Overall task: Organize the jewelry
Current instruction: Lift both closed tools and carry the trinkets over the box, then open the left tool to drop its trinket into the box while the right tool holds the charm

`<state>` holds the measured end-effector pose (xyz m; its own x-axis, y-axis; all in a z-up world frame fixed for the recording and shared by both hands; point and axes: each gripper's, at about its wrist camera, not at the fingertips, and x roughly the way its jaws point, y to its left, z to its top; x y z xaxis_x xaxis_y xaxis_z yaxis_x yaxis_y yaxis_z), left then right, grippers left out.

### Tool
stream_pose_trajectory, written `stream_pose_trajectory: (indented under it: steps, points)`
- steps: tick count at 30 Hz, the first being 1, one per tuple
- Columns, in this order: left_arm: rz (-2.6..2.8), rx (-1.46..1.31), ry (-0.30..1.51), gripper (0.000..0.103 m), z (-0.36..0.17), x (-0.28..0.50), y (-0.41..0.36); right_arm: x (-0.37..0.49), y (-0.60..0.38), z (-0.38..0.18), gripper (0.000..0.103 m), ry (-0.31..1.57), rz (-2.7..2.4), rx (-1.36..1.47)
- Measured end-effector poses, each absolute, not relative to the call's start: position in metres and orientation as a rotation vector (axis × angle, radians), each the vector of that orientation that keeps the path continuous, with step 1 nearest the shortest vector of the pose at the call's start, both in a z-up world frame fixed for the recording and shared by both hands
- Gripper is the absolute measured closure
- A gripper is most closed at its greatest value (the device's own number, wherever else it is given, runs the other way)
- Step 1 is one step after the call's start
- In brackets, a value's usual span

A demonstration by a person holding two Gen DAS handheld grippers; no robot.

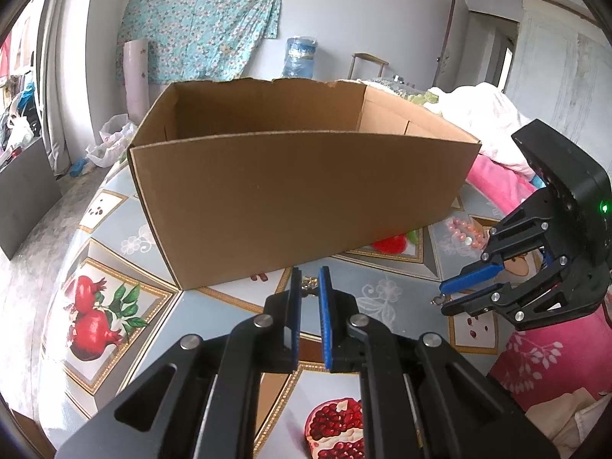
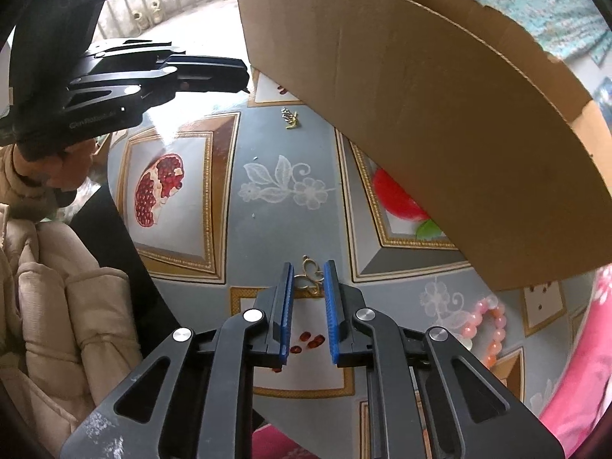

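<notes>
Pomegranate-print tablecloth [image 2: 183, 229], cardboard box [image 2: 420, 114] on top. Right gripper [image 2: 308, 267] just in front of box, jaws narrow around gold trinket [image 2: 311, 272], can't tell if biting yet. Left gripper [image 1: 308, 273] pressed together, empty. Pickup step; next probably firm pinch, then lift over box wall.

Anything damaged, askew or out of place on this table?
The cardboard box has a ragged, torn top rim along its far wall. Otherwise only loose jewelry on the tablecloth: a gold piece between the right tool's pads, a small one nearer the box, pink beads.
</notes>
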<state>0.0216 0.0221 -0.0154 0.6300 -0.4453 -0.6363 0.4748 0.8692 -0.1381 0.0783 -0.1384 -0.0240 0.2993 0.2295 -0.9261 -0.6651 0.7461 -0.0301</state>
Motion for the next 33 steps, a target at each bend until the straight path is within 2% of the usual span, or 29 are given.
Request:
stream_pose_trajectory:
  steps: [4, 13, 19, 22, 25, 33]
  points:
    - [-0.531, 0.029, 0.687, 0.095, -0.007, 0.017, 0.028, 0.071, -0.142, -0.009, 0.09, 1.074, 0.595, -0.417]
    - [-0.566, 0.033, 0.521, 0.095, 0.057, -0.003, 0.038, 0.055, -0.14, 0.089, 0.09, 0.795, 0.624, -0.348]
    - [-0.576, 0.044, 0.487, 0.095, 0.089, 0.012, 0.034, 0.079, -0.158, 0.113, 0.09, 0.701, 0.625, -0.298]
    - [-0.576, 0.049, 0.539, 0.095, 0.095, 0.039, 0.027, 0.113, -0.173, 0.116, 0.09, 0.711, 0.634, -0.249]
    - [-0.628, 0.007, 0.65, 0.095, 0.088, 0.079, 0.012, 0.153, -0.181, 0.104, 0.09, 0.798, 0.673, -0.18]
    - [-0.655, -0.045, 1.051, 0.095, 0.036, 0.175, -0.04, 0.229, -0.185, 0.066, 0.09, 0.976, 0.591, -0.217]
